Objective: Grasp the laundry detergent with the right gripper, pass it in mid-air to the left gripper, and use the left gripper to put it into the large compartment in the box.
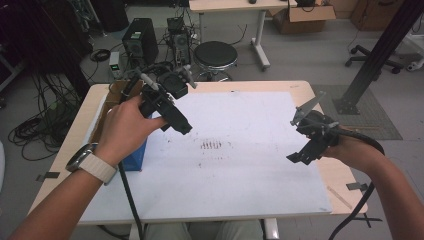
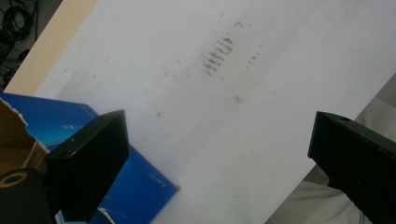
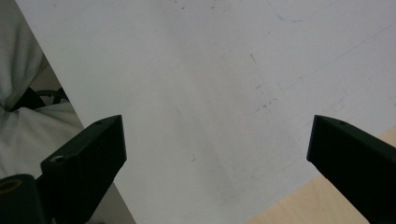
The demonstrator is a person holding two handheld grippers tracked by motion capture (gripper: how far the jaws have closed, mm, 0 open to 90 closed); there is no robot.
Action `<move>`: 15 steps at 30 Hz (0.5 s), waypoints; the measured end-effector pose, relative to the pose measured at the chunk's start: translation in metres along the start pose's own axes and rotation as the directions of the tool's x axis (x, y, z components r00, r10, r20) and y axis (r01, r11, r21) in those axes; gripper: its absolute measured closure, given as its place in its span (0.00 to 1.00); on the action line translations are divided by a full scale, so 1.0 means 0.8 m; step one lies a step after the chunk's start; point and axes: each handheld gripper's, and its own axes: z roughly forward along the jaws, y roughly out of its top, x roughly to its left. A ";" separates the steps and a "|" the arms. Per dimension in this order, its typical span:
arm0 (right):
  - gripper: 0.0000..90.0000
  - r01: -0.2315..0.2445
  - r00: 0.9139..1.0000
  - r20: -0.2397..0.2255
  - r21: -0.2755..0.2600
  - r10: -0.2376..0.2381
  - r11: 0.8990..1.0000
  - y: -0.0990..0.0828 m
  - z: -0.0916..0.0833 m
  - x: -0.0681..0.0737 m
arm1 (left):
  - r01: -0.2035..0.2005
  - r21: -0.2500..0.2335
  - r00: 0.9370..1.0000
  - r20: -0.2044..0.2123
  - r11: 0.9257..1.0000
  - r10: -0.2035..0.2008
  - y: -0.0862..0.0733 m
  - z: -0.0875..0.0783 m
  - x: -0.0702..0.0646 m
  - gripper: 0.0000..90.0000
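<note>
My left gripper (image 1: pixel 181 127) is held above the left part of the white board (image 1: pixel 240 150); in the left gripper view its jaws stand wide apart with nothing between them (image 2: pixel 219 140). My right gripper (image 1: pixel 296 157) hovers over the board's right side, its jaws also wide apart and empty (image 3: pixel 217 140). A blue box (image 1: pixel 134 157) sits on the board's left edge, partly hidden by the left hand; it shows as a blue box (image 2: pixel 140 186) with a torn cardboard flap (image 2: pixel 14 140) at the lower left of the left gripper view.
An open cardboard box (image 1: pixel 107 100) stands at the table's left edge. Dark smudges (image 1: pixel 211 145) mark the board's middle. Beyond the table are a black stool (image 1: pixel 215 55), computer towers (image 1: pixel 140 37) and cables. The wooden tabletop (image 1: pixel 345 175) shows right of the board.
</note>
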 end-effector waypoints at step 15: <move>0.05 0.003 1.000 -0.004 0.009 -0.003 1.000 0.015 0.009 -0.008 | -0.170 0.012 0.981 0.095 0.985 0.168 0.014 0.029 -0.025 0.07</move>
